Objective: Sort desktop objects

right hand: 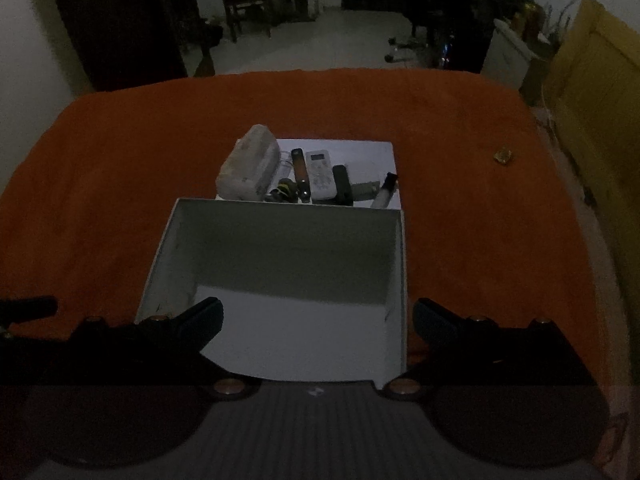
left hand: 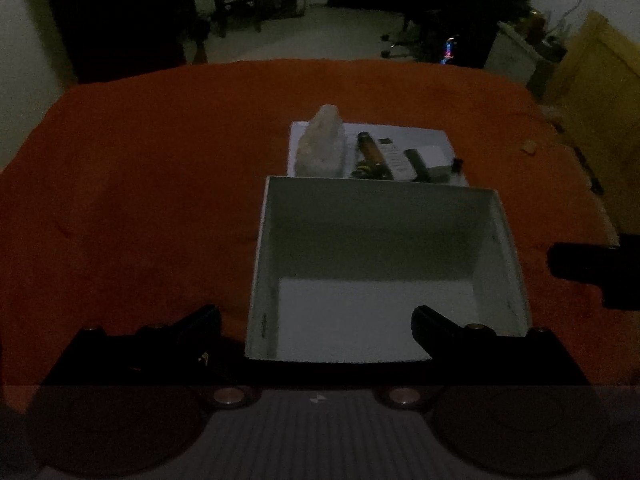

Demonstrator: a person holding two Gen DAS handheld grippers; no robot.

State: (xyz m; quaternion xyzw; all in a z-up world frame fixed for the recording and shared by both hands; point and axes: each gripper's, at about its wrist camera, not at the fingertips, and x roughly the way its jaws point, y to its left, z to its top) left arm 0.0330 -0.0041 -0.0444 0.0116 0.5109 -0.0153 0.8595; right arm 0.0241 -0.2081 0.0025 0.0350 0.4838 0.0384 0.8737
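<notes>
An empty white box [left hand: 496,216] [right hand: 172,236] stands on the orange cloth in dim light. Behind it a white sheet [right hand: 360,152] [left hand: 420,136] carries a clear plastic pack [right hand: 248,170] [left hand: 322,144], a white remote [right hand: 322,174] [left hand: 394,158], a dark brown tube [right hand: 300,174] [left hand: 372,152], a black bar [right hand: 343,184] [left hand: 418,164] and a small vial [right hand: 384,192]. My left gripper [left hand: 316,322] is open over the box's near left corner. My right gripper [right hand: 318,316] is open over the box's near edge. Both hold nothing.
The orange cloth [left hand: 140,180] [right hand: 480,220] covers the whole table. A small yellowish bit [right hand: 503,156] [left hand: 529,147] lies on it at the far right. The right gripper's tip [left hand: 580,262] shows at the left view's right edge. Dark furniture stands beyond the table.
</notes>
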